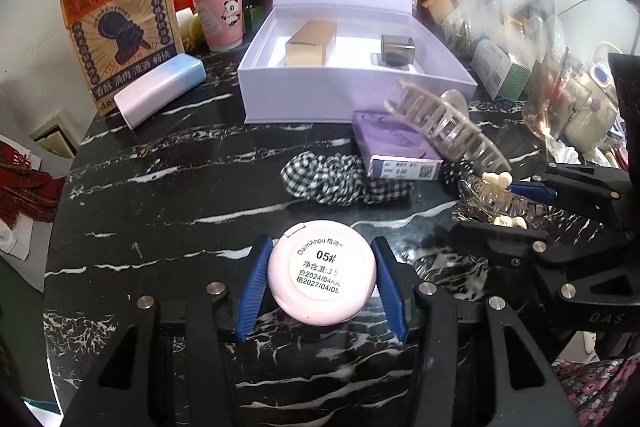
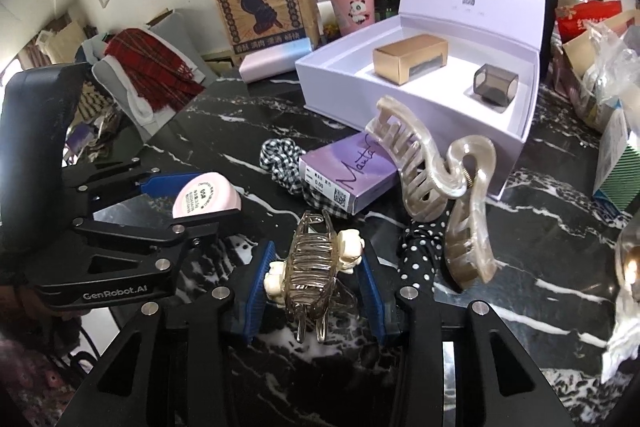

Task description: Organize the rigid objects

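My left claw [image 1: 322, 281] is clamped on a round pink compact [image 1: 322, 277], its label side facing up, just above the black marbled table [image 1: 160, 187]. My right claw [image 2: 316, 285] has its blue pads pressed against a small clear hair clip [image 2: 316, 267] with cream flowers on its sides, the teeth pointing back toward me. So each claw has hold of one rigid thing, and neither has been put away yet.

Ahead of me stands the open lilac box [image 1: 352, 99], lid upright. Inside it already lie a gold carton [image 1: 311, 43] and a small smoky-grey case [image 1: 397, 51], well apart, with bare floor between and around them. I judge those two as sorted and the box as the place for the rest.

Still out on the table: a large beige claw clip [image 2: 432, 183], leaning against a purple carton [image 2: 346, 175], which rests partly on a checked scrunchie [image 1: 320, 179]. A pastel pink-and-blue power bank [image 1: 160, 89] lies to the left of the box, near a brown paper bag [image 1: 116, 23] and pink cups [image 1: 220, 11].

By my reckoning I am about a third through: two in, two in hand, and at least three rigid pieces left. The scrunchie is soft and probably stays out.
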`<state>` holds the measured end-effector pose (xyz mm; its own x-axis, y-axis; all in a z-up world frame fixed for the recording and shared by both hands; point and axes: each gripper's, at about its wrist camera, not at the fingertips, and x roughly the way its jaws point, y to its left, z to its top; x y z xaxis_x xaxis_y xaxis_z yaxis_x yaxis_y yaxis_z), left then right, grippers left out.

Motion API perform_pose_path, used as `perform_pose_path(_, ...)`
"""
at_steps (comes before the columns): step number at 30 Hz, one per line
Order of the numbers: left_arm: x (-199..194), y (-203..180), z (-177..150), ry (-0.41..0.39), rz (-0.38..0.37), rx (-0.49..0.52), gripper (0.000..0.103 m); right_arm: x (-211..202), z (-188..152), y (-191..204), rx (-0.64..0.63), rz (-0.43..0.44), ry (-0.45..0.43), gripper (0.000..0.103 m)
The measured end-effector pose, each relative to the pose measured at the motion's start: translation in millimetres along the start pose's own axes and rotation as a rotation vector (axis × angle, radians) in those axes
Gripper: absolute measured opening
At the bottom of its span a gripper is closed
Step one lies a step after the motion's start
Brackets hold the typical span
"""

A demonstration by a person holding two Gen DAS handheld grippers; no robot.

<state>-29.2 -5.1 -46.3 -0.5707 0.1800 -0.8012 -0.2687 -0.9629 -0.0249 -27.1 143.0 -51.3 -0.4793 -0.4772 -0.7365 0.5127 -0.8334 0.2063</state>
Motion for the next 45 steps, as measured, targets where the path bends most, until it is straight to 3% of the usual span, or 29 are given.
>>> perform_pose_path(9,-6.8,-18.0,14.8,-0.022,-0.015,0.034,0.050,-22.3,2.6,-4.9,0.002,-0.016,-0.040,0.041)
perform_pose_path(21,-3.8,-36.7,42.0,-0.034,-0.090,0.050,0.050,-43.3,16.9,-19.3,-0.004,-0.040,-0.074,0.041)
perform_pose_path(45,5.0,-40.3,103.4,-0.069,-0.100,0.127,0.050,-49.2,71.1,-50.1,-0.058,-0.034,-0.125,0.041)
